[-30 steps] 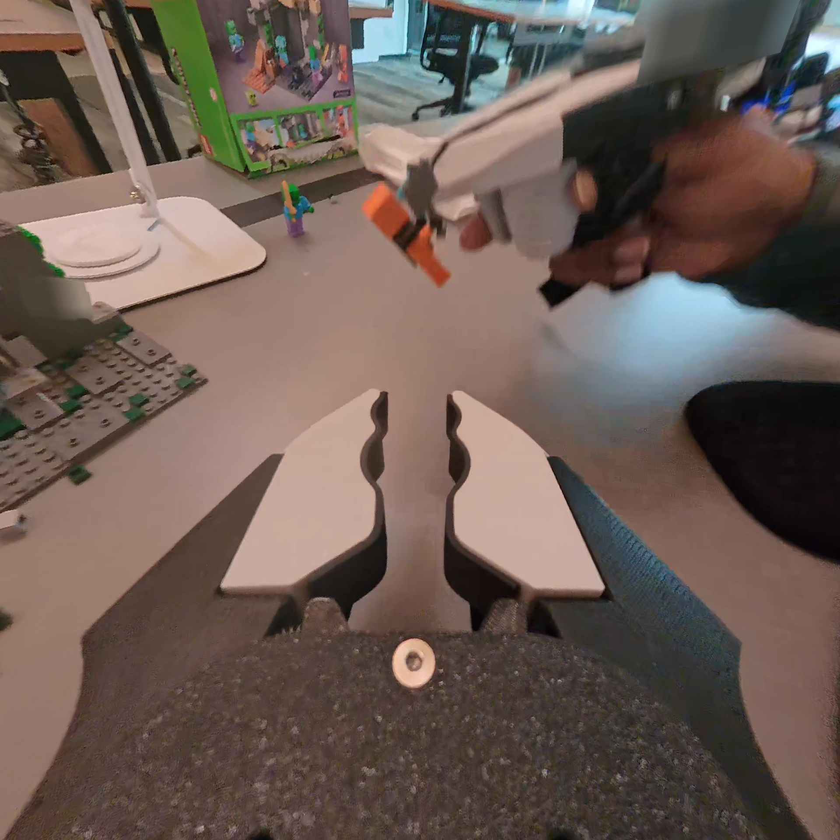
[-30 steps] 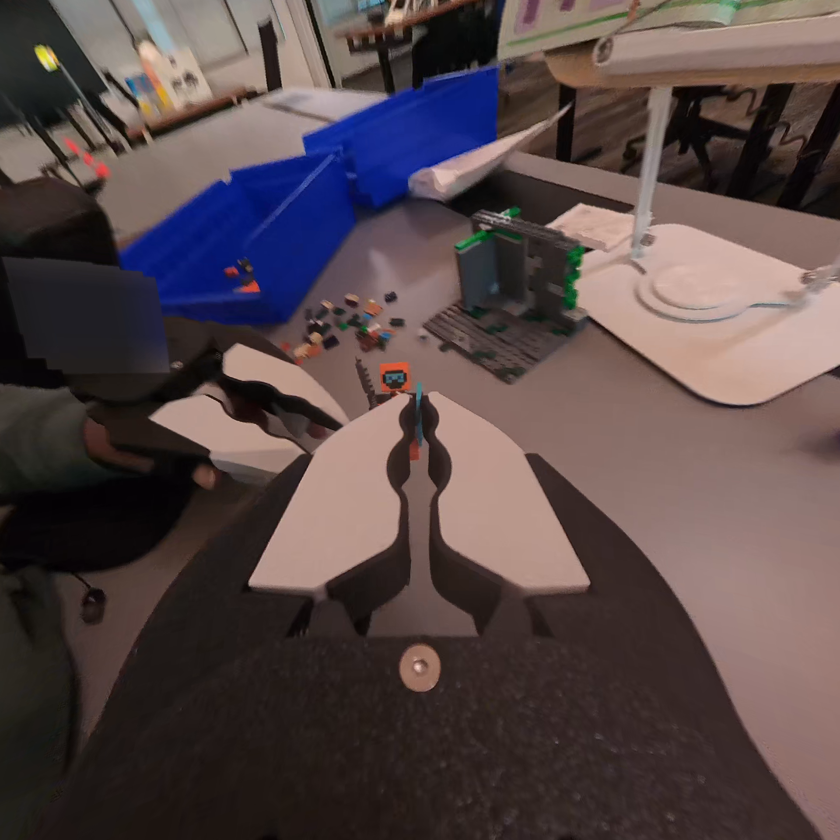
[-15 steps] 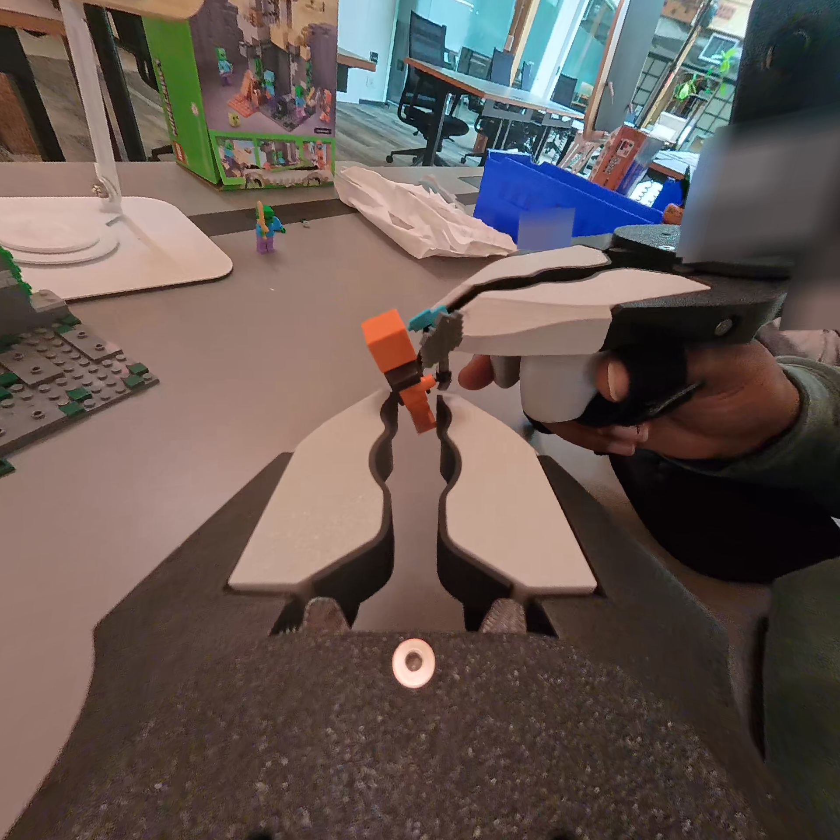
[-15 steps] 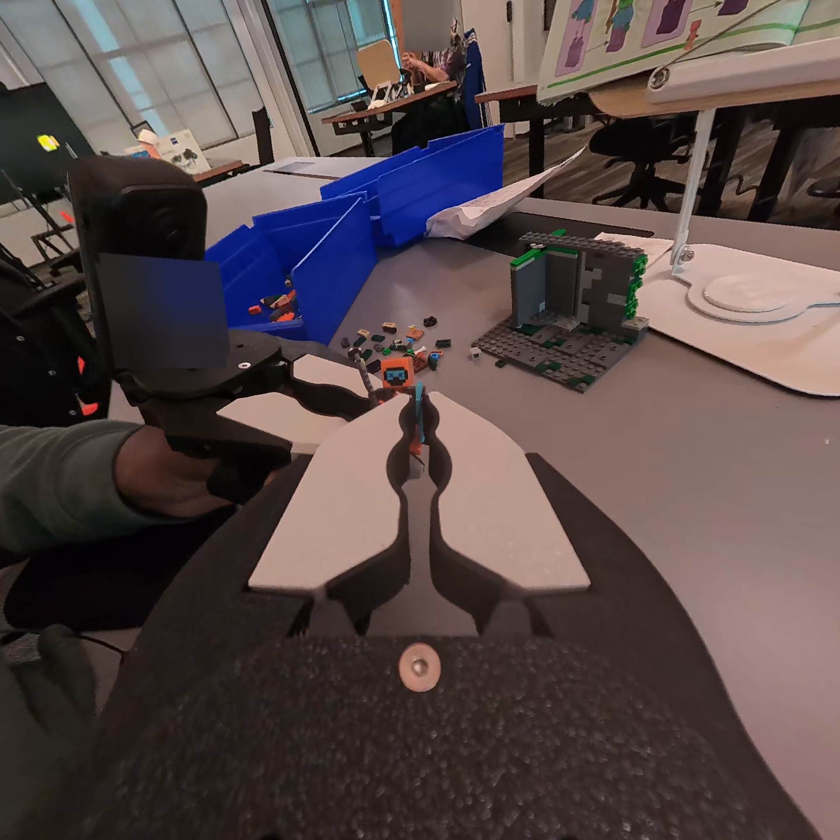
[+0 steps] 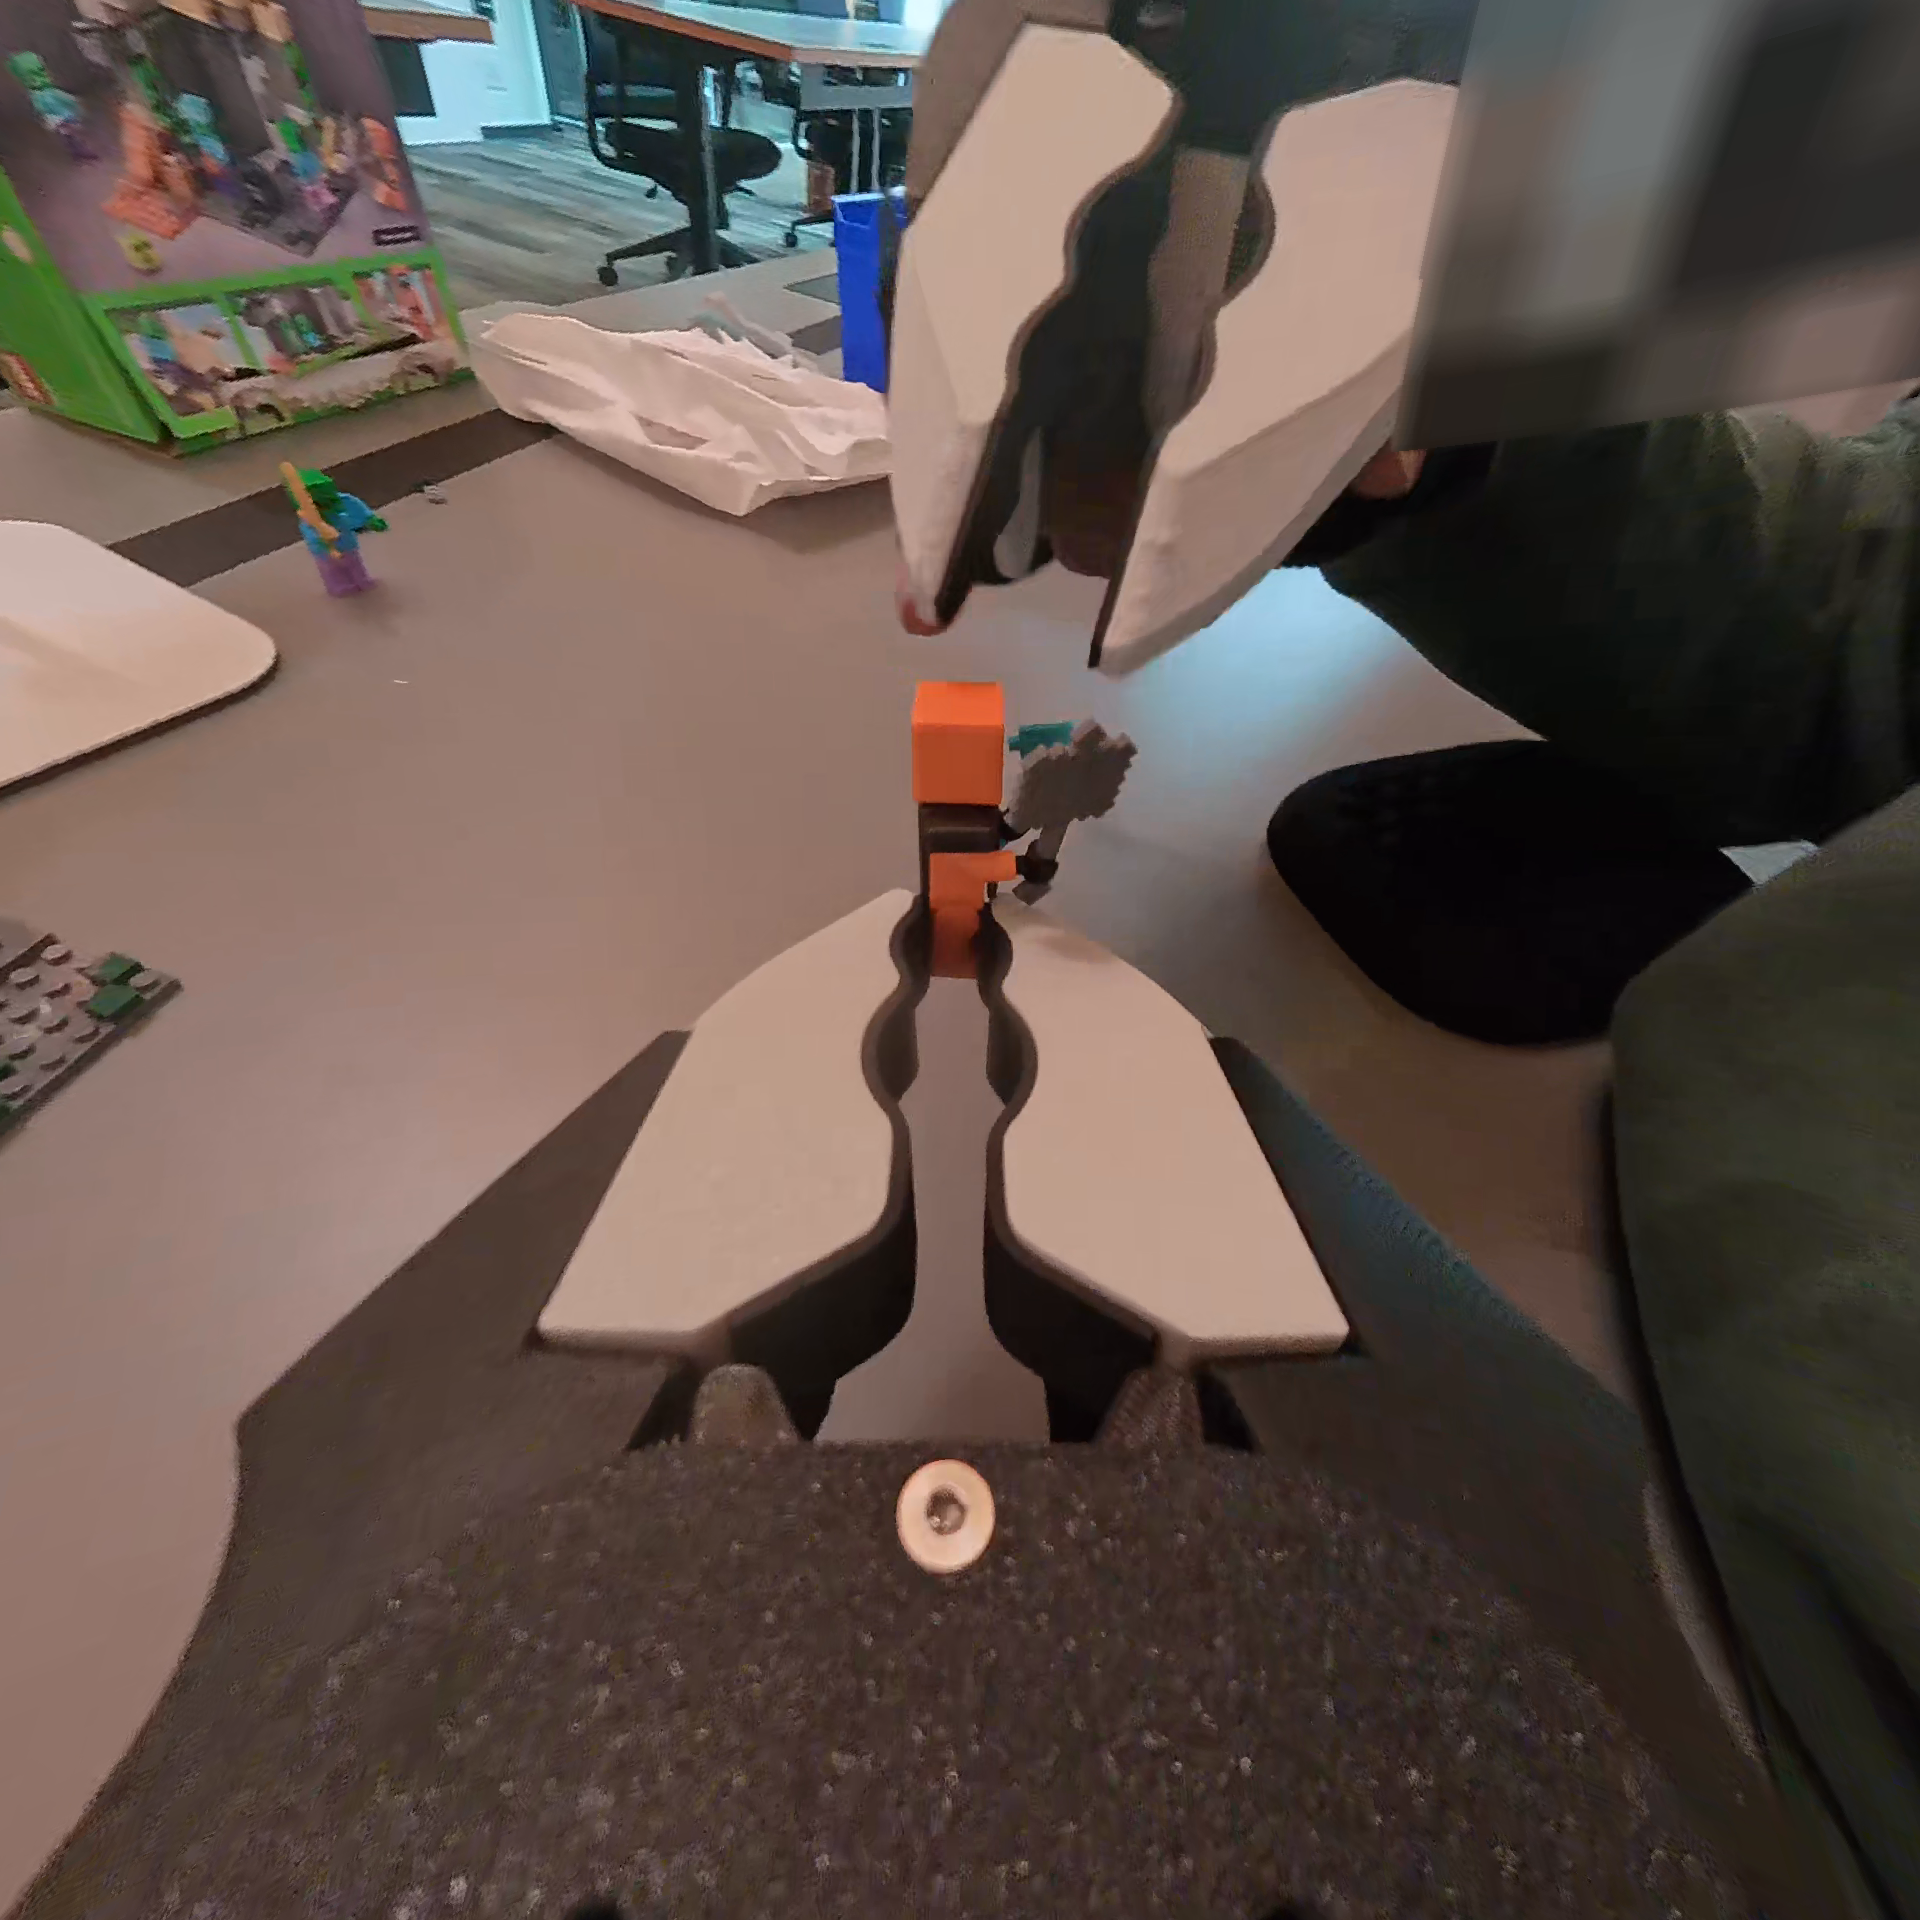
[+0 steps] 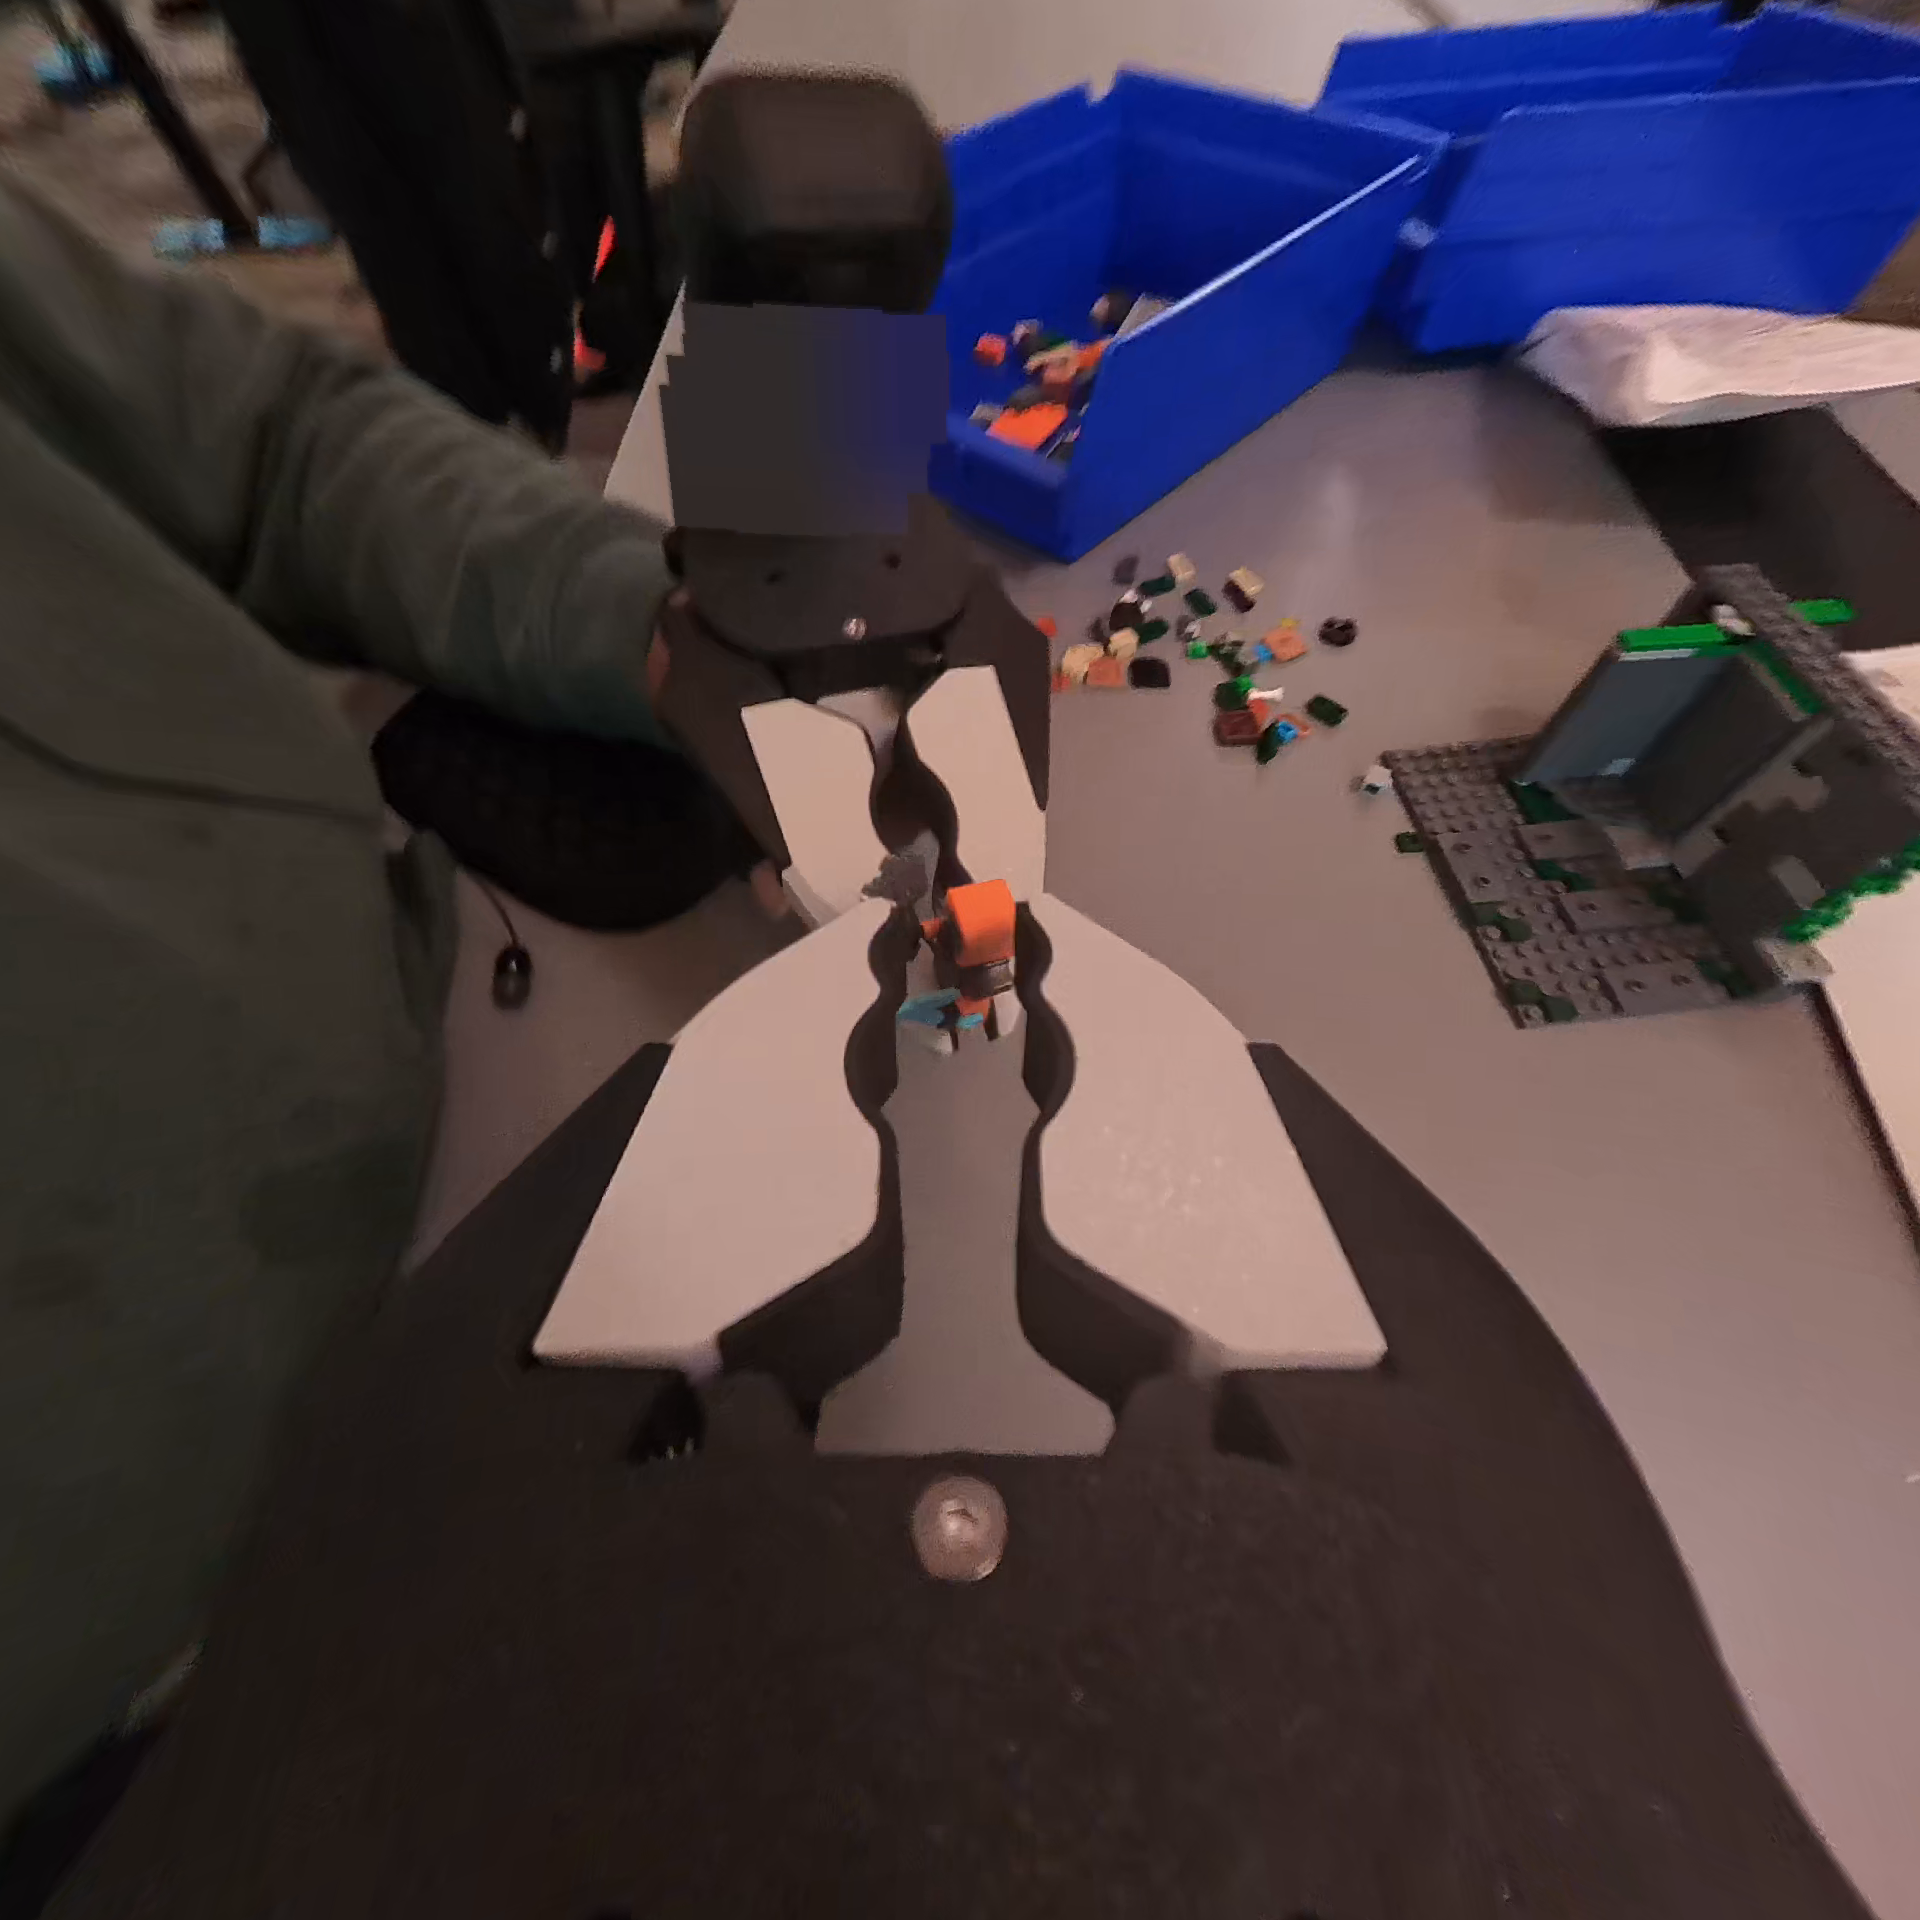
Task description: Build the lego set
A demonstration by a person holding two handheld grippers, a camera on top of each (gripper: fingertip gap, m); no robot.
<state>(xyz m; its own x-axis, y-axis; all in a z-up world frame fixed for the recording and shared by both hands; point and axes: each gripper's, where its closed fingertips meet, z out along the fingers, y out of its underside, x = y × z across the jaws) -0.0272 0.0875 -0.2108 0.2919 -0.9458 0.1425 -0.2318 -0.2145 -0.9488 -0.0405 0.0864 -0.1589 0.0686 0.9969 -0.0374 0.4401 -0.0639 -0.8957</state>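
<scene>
An orange minifigure (image 5: pixel 958 743) with a grey and teal axe (image 5: pixel 1075 774) stands upright in my left gripper (image 5: pixel 951 940), which is shut on its legs. My right gripper (image 5: pixel 1023 634) hangs just above the figure's head, open and empty, pointing down at it. In the right wrist view the figure (image 6: pixel 977 925) shows between the open fingers of my right gripper (image 6: pixel 961 920), with my left gripper (image 6: pixel 914 883) holding it from the far side. The grey baseplate build (image 6: pixel 1621 883) with a wall stands to the right.
Loose bricks (image 6: pixel 1195 655) lie in front of blue bins (image 6: pixel 1143 312). A green minifigure (image 5: pixel 338 530), the set's box (image 5: pixel 208 208), a white bag (image 5: pixel 686 416) and a white lamp base (image 5: pixel 104 644) sit on the grey table. A black pad (image 5: pixel 1496 894) lies at the right. One gripper's finger ends stand about 5 centimeters off the other's. The grey baseplate build (image 6: pixel 1621 883) is about equally far from each gripper, around 25 centimeters.
My left gripper has shut on the figure's legs. My right gripper has let go of the figure, opened, and turned to point down from above its head.
</scene>
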